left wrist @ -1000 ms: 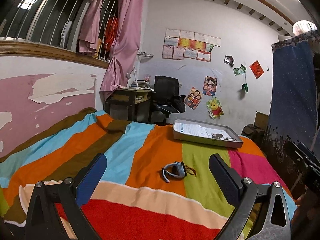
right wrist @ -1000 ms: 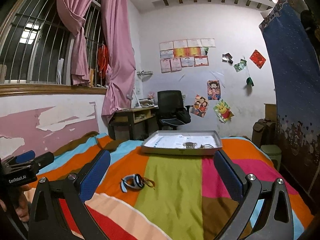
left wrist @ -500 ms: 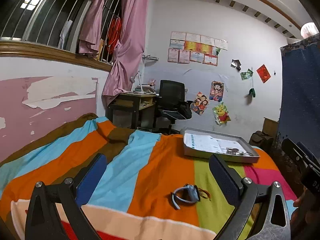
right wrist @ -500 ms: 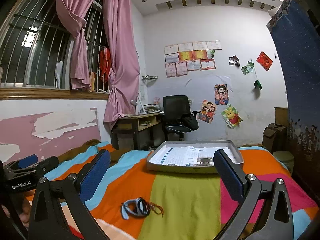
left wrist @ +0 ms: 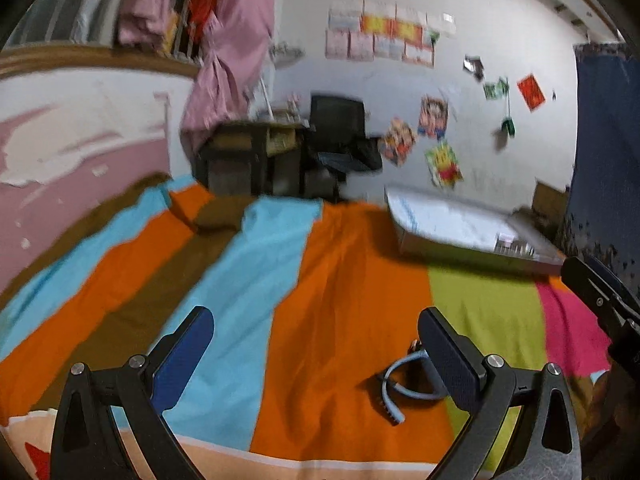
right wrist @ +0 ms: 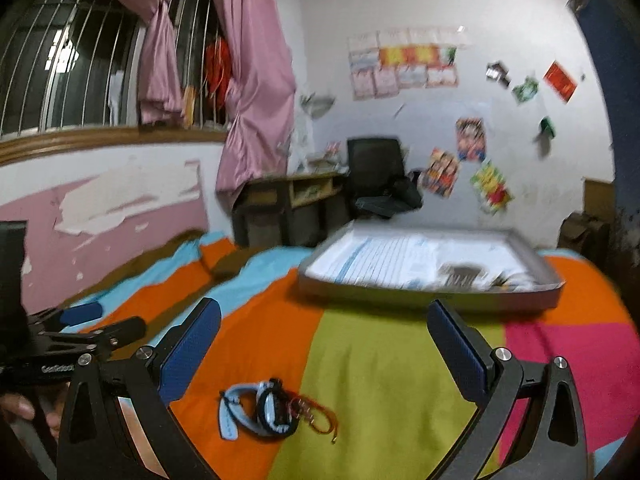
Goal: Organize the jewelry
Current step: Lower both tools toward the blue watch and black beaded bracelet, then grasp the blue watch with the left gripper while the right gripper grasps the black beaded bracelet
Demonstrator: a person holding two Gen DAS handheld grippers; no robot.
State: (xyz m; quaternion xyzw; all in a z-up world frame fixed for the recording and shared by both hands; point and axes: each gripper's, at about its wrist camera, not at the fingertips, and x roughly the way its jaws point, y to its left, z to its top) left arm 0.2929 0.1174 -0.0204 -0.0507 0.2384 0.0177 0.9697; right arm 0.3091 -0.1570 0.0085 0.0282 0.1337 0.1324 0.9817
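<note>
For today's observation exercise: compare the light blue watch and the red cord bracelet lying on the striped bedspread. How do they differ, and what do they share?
1. The light blue watch has a broad flat strap; the red cord bracelet is a thin string.
2. The watch is bulkier, with a dark case; the bracelet is slight and loosely looped.
3. The watch lies mostly on the orange stripe; the bracelet reaches the green one.

Shared: both lie together on the bedspread, outside the tray, ungripped.

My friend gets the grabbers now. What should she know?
Left gripper: open, holding nothing.
Right gripper: open, holding nothing.
A blue watch and a red string bracelet lie together on the striped bedspread, nearer the left gripper.
The tray sits further back with a few small pieces in it.
Left to do: pick up the watch and bracelet, probably for the tray.
</note>
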